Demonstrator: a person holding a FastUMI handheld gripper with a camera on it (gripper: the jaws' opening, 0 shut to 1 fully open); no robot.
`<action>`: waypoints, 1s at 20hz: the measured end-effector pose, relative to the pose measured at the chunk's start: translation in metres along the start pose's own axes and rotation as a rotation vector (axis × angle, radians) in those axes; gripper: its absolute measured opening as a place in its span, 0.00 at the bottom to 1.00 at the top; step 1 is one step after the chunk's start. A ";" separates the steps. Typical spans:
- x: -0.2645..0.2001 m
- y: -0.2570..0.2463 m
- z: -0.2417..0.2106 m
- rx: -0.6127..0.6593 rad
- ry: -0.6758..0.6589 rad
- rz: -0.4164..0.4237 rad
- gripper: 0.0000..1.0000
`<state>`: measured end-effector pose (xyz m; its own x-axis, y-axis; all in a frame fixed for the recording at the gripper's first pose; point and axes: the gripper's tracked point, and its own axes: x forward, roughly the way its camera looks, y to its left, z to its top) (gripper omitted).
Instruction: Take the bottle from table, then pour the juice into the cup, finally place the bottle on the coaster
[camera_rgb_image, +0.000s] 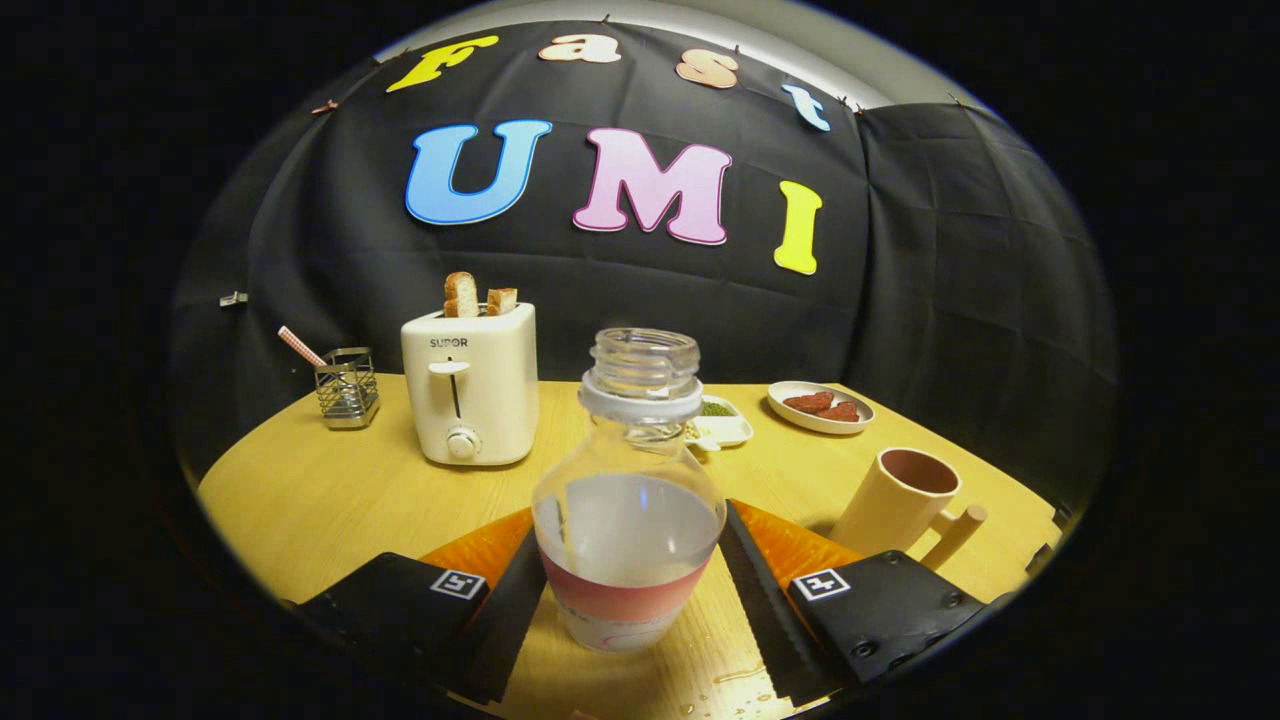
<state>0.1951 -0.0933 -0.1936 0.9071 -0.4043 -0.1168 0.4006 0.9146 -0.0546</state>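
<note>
A pale wooden table (330, 480) stands in front of a black cloth wall, carrying a white toaster (470, 385) with two pieces of toast (472, 296), a wire holder (346, 386) off to its left, a small white dish (722, 428) and a plate (820, 406) with reddish pieces at the back. The bottle (628, 500) stands upright on the table, uncapped, about half full of pale juice, its long axis vertical. It sits squarely between the two fingers of the hand-held gripper (632, 575), which are spread apart on either side of its lower body; whether either finger actually touches the bottle I cannot tell, and it does not look clamped. The cup (900, 500) stands upright just ahead and to the right of the right finger, its handle pointing right. An orange surface, likely the coaster (480, 545), lies under and behind the fingers. The next move looks like closing straight inward on the bottle. A few drops of liquid (735, 685) lie on the table near the fingers
</note>
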 end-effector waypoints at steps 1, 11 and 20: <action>0.002 0.001 -0.001 -0.010 -0.002 0.003 0.95; 0.001 0.011 -0.006 -0.009 0.007 0.061 0.77; -0.011 0.012 0.014 -0.002 0.066 0.151 0.71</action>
<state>0.1916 -0.0781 -0.1790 0.9466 -0.2614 -0.1889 0.2598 0.9651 -0.0336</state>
